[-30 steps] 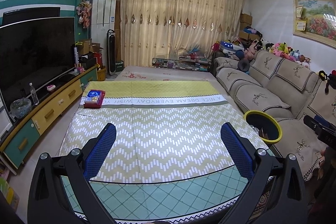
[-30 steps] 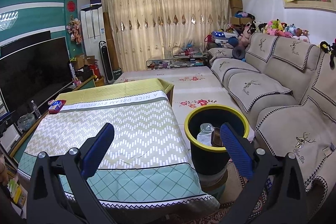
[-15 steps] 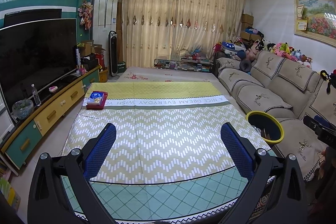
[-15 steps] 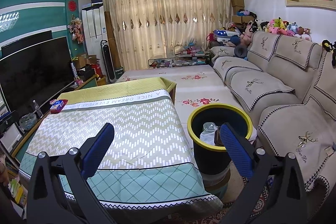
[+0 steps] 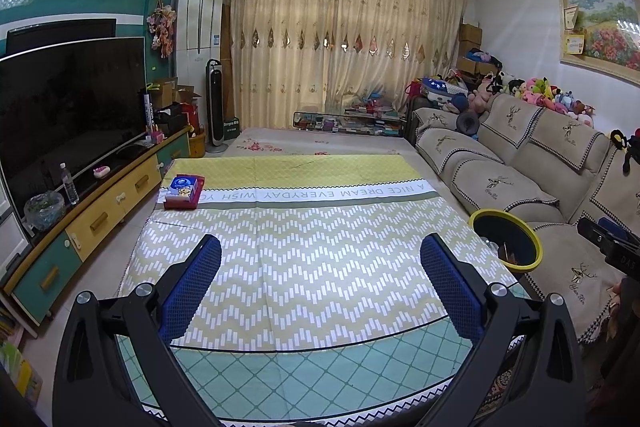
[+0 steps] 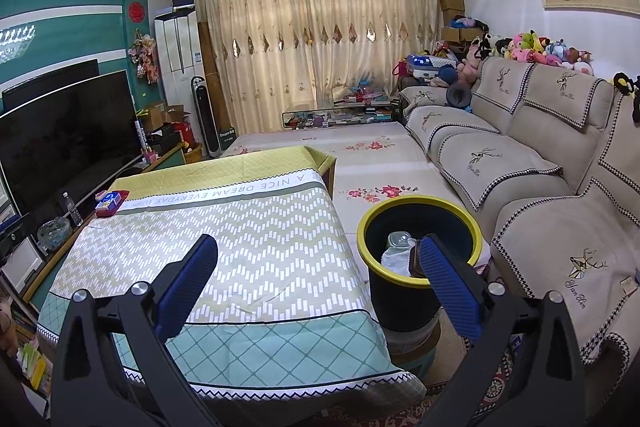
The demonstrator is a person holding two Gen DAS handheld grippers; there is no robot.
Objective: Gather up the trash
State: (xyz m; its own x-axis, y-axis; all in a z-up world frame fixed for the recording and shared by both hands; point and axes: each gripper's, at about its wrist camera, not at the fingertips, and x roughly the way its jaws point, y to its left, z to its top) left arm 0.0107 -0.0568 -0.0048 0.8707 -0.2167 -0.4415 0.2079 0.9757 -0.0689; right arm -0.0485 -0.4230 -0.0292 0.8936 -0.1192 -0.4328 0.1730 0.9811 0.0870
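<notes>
Trash already sits in the bin [image 6: 418, 297], which stands on the floor just beside the table's right edge, between the table [image 5: 304, 267] and the sofa [image 6: 532, 195]. Inside we make out a clear plastic bottle [image 6: 398, 239], a white crumpled wrapper or cloth [image 6: 394, 261] and something brown that is half hidden behind a finger of the right tongs. We judge all of these light. The bottle would be smooth and easy to dent, so we would take it across the body; the white piece is soft and can be pinched anywhere.

On the table itself we see only one loose thing, a red tray with a blue and white packet [image 5: 182, 190] near the far left corner. We cannot tell whether it counts as trash. It looks light and stiff enough to grip by a rim.

We hold the left tongs [image 5: 320, 285] wide open over the near edge of the table, holding and touching nothing. We hold the right tongs [image 6: 320, 285] just as wide open and empty, near the near right corner, with one finger lying in front of the bin's rim in the right wrist view.
</notes>
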